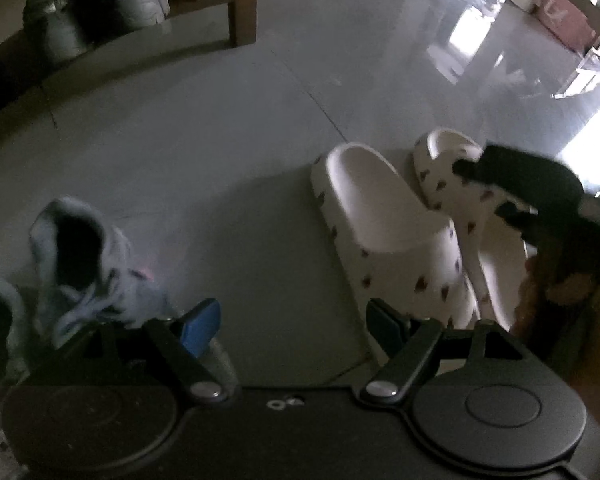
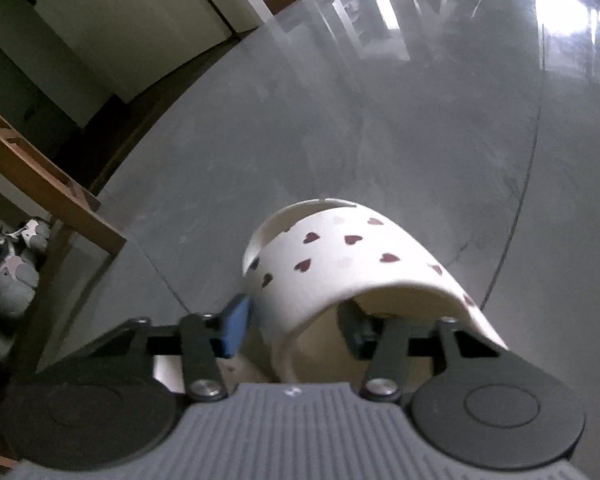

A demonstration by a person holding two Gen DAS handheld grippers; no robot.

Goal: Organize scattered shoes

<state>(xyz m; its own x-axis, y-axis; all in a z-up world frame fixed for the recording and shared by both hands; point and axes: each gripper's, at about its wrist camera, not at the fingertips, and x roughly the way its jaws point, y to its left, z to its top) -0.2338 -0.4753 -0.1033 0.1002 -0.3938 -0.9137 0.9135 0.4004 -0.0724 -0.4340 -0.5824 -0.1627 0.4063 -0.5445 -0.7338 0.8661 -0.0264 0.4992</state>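
1. The right gripper [image 2: 296,326] straddles the strap of one heart-print slipper [image 2: 352,264], not visibly clamped.
2. Its twin slipper [image 1: 384,224] lies just beside it on the floor [image 1: 220,140].
3. The left gripper [image 1: 294,320] hovers spread, empty, nearby.

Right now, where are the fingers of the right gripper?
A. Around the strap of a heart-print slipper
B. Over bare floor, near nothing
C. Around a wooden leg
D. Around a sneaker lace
A: in the right wrist view the right gripper has one finger outside and one under the strap of the heart-print slipper.
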